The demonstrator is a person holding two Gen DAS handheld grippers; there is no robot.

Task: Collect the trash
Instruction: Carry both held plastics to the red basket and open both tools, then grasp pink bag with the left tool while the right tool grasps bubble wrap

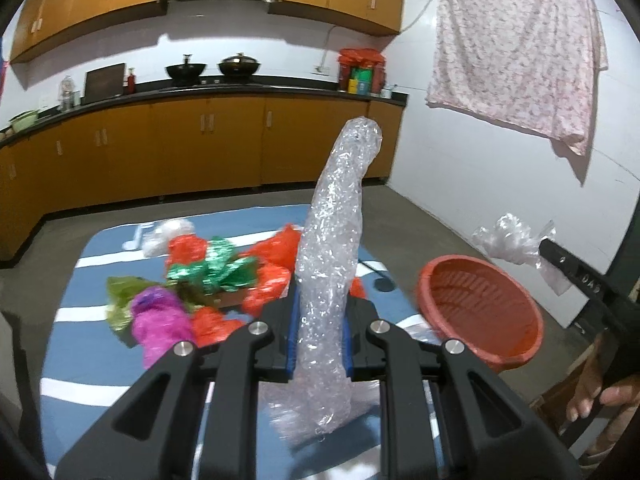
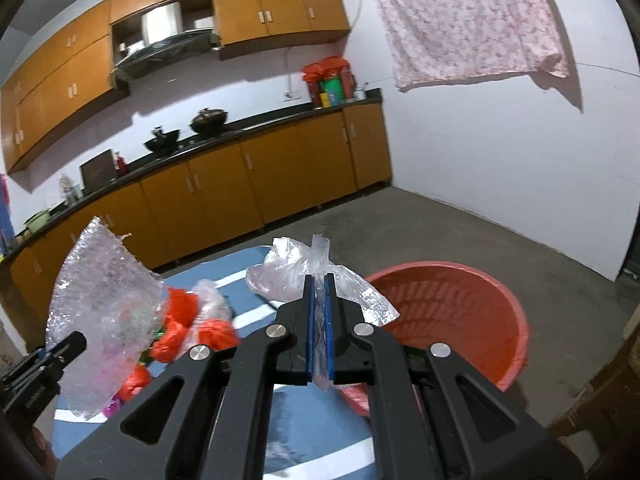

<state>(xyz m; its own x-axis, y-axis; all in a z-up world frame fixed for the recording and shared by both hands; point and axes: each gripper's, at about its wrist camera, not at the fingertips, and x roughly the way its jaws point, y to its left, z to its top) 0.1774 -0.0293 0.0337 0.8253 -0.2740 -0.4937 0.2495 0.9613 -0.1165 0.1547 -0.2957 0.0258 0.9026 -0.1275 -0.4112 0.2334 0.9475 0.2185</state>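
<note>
Left tongs (image 1: 320, 332) clamp bubble wrap (image 1: 332, 264) beside red basin (image 1: 480, 312).

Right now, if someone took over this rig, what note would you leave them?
Left gripper: shut on a bubble wrap roll, lifted off the table.
Right gripper: shut on a clear bag, beside the red basin.
The basin looks empty, so nothing is collected yet.
Left to do: drop both pieces in the basin, then clear the coloured wrappers piled on the blue striped cloth.
</note>
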